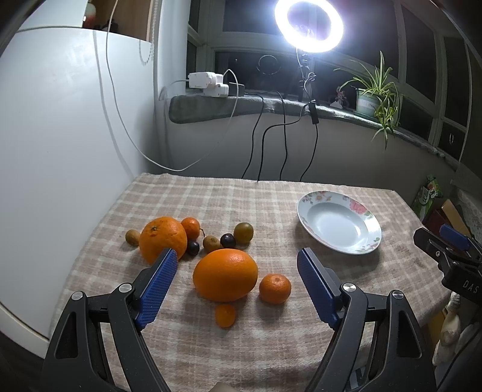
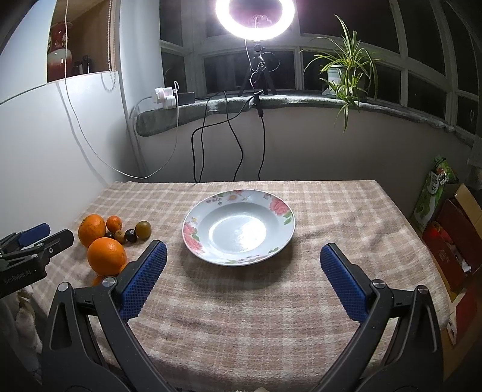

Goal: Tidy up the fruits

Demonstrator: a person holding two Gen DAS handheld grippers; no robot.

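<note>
Fruit lies on the checked cloth at the left. A large orange [image 1: 225, 274] sits nearest, with a mandarin [image 1: 275, 288] to its right and a small kumquat [image 1: 224, 315] in front. Behind are a second large orange [image 1: 162, 239], a small mandarin [image 1: 190, 227], two dark plums [image 1: 228, 240], and several brown-green small fruits [image 1: 243, 232]. My left gripper [image 1: 238, 256] is open above the near orange, empty. An empty floral plate [image 2: 192, 229] stands at the middle-right. My right gripper [image 2: 243, 251] is open and empty, just before the plate. The fruit pile also shows in the right wrist view [image 2: 106, 254].
A white cabinet [image 1: 54, 144] stands along the table's left edge. A ring light [image 2: 254, 18] on a tripod, hanging cables [image 2: 235, 144], a power strip [image 1: 208, 84] and a potted plant [image 2: 343, 69] sit on the sill behind. Boxes and bags [image 2: 452, 229] stand right of the table.
</note>
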